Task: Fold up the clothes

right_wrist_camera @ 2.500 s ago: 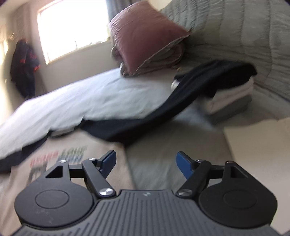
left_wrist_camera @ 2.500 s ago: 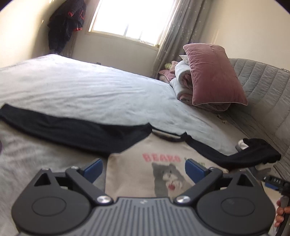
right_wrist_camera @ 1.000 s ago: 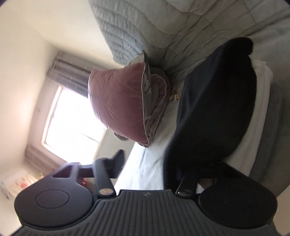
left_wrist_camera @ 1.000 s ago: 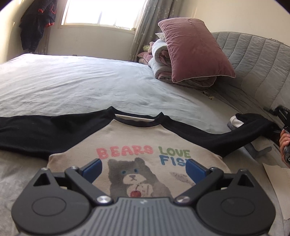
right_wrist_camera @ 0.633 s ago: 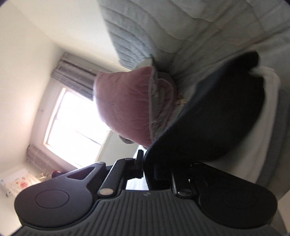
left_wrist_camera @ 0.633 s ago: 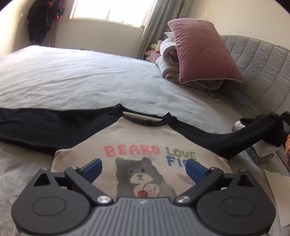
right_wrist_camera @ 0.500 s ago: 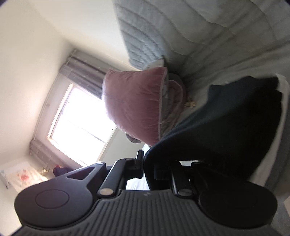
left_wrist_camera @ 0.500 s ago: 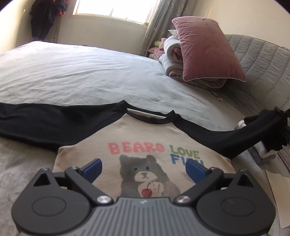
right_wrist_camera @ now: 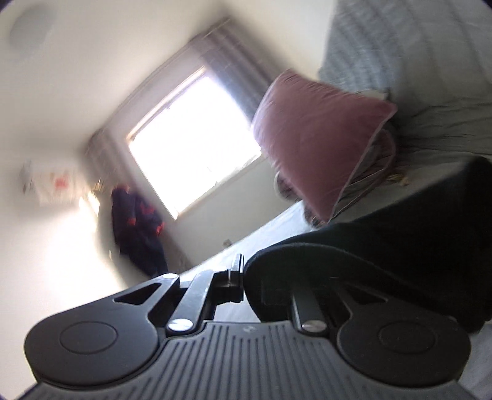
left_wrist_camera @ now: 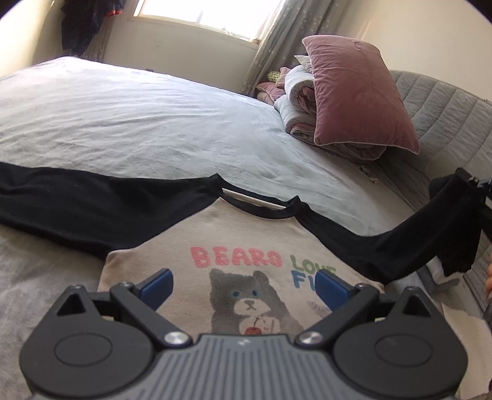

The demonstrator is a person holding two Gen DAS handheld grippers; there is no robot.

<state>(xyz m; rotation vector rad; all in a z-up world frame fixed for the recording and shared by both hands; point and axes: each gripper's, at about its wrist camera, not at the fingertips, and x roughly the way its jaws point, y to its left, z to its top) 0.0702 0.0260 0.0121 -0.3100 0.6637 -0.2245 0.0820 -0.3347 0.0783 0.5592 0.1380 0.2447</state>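
Observation:
A beige shirt [left_wrist_camera: 246, 240] with black sleeves and a bear print lies face up on the grey bed [left_wrist_camera: 138, 117]. Its left black sleeve [left_wrist_camera: 77, 203] lies flat across the sheet. In the left wrist view my left gripper [left_wrist_camera: 243, 284] hovers open over the shirt's lower front, nothing between its blue pads. The right black sleeve [left_wrist_camera: 424, 234] is lifted off the bed at the right edge. In the right wrist view my right gripper [right_wrist_camera: 249, 283] is shut on that sleeve's end [right_wrist_camera: 384, 246], which drapes over the right finger and hides it.
A pink pillow [left_wrist_camera: 353, 95] leans on folded bedding [left_wrist_camera: 295, 104] beside the grey quilted headboard [left_wrist_camera: 446, 117]. A folded stack of clothes [left_wrist_camera: 442, 274] lies under the raised sleeve. Dark clothing [left_wrist_camera: 83, 21] hangs by the window [left_wrist_camera: 200, 12].
My right gripper closed on the right sleeve's end, then lifted it off the folded stack and rolled. The left gripper's view drifted slightly over the shirt.

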